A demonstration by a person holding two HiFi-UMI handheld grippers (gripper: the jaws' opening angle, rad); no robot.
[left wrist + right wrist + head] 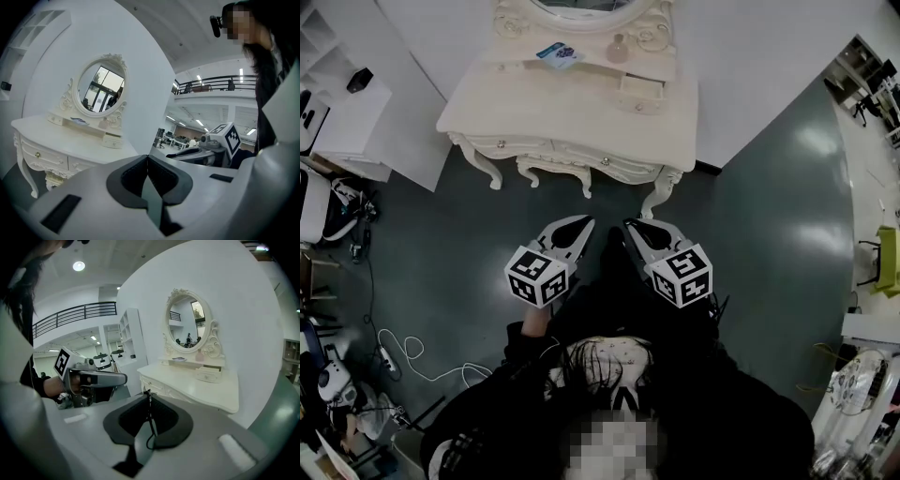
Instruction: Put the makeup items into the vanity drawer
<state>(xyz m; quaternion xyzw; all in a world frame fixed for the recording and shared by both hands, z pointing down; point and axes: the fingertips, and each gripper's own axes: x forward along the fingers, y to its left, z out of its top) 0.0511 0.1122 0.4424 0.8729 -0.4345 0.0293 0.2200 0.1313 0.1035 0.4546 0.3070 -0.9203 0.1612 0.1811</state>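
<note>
The cream vanity (534,112) stands against the wall ahead, with its oval mirror (186,323) above. On its back shelf lie a flat blue packet (558,53) and a small pink bottle (619,47). A little shelf drawer (639,92) at the right looks pulled out slightly. The wide front drawers (553,150) are closed. My left gripper (584,225) and right gripper (630,226) hover side by side over the floor, short of the vanity. Both are shut with nothing held, as the left gripper view (147,157) and the right gripper view (148,393) show.
A white shelf unit (342,112) stands left of the vanity. White cables and a power strip (403,356) lie on the dark floor at the left. A green chair (889,261) and clutter sit at the far right. The person's dark sleeves fill the bottom.
</note>
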